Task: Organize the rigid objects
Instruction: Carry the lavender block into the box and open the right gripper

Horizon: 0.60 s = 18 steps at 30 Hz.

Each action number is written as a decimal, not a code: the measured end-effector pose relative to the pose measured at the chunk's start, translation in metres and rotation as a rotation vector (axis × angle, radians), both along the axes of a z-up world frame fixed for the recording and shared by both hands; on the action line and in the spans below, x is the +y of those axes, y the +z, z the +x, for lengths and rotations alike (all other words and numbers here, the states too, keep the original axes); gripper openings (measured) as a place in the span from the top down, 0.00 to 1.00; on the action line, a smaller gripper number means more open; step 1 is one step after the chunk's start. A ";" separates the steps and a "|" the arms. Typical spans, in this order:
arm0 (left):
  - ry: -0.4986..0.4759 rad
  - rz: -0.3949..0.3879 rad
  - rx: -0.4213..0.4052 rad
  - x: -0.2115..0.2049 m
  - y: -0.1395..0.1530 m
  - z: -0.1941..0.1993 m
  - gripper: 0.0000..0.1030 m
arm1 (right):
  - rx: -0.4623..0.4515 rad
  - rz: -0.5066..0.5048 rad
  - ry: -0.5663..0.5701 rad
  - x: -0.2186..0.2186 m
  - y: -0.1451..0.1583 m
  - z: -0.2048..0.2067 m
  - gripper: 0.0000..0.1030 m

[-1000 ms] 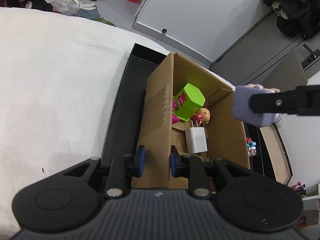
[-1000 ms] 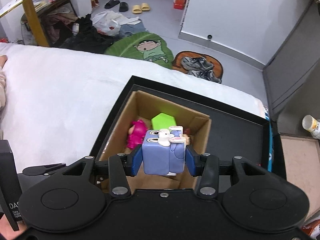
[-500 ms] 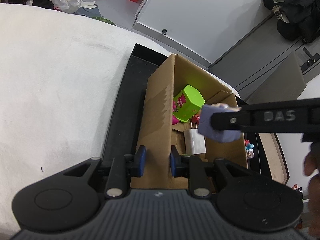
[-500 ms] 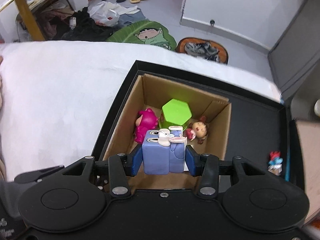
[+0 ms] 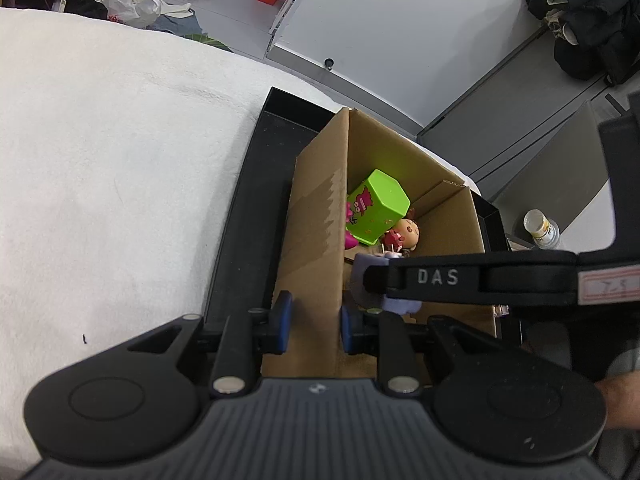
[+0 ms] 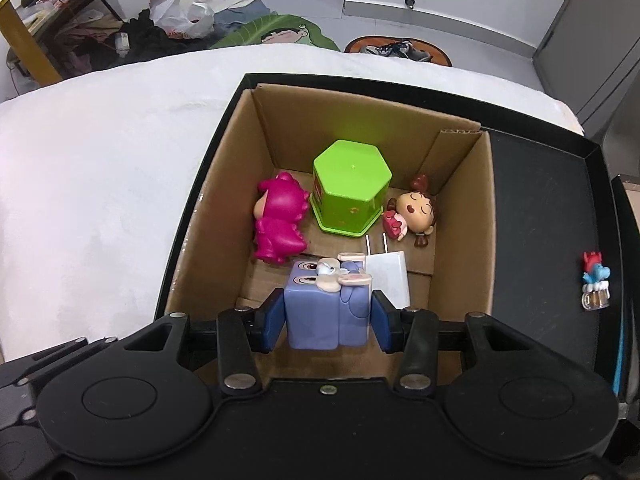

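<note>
My right gripper (image 6: pixel 325 318) is shut on a lavender block toy (image 6: pixel 326 308) and holds it low inside the cardboard box (image 6: pixel 212 208), near its front. The box holds a green hexagonal container (image 6: pixel 350 186), a pink figure (image 6: pixel 278 224), a brown-haired doll (image 6: pixel 414 210) and a white charger (image 6: pixel 390 276). My left gripper (image 5: pixel 312 322) is shut on the box's left wall (image 5: pixel 316 240). In the left wrist view the right gripper (image 5: pixel 472 278) reaches across the box with the lavender toy (image 5: pixel 364 280).
The box stands in a black tray (image 6: pixel 540 208) on a white cloth (image 6: pixel 100 168). A small blue and red figure (image 6: pixel 595 280) lies on the tray at the right. A bottle (image 5: pixel 540 228) stands beyond the tray. Clutter covers the floor behind.
My right gripper has moved forward and down into the box with the lavender toy. My left gripper has kept its hold on the box wall.
</note>
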<state>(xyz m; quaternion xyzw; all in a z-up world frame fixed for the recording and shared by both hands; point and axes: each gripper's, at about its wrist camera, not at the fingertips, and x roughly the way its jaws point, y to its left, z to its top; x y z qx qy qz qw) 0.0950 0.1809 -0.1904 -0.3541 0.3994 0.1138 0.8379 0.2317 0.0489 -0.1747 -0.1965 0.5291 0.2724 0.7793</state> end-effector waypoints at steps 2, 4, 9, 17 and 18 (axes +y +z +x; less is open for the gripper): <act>0.000 -0.001 0.001 0.000 0.000 0.000 0.78 | -0.003 0.023 -0.003 0.000 0.001 0.001 0.57; 0.000 -0.001 0.000 0.001 0.000 0.000 0.79 | -0.017 0.040 0.004 0.001 0.006 0.000 0.56; 0.000 -0.002 -0.002 0.002 0.000 -0.001 0.78 | -0.059 0.045 0.037 -0.003 0.026 -0.006 0.55; -0.001 -0.004 -0.001 0.003 0.000 -0.001 0.79 | -0.112 0.083 0.042 -0.036 0.062 -0.012 0.47; -0.001 -0.003 -0.001 0.003 0.000 -0.001 0.79 | -0.113 0.092 0.039 -0.043 0.067 -0.013 0.46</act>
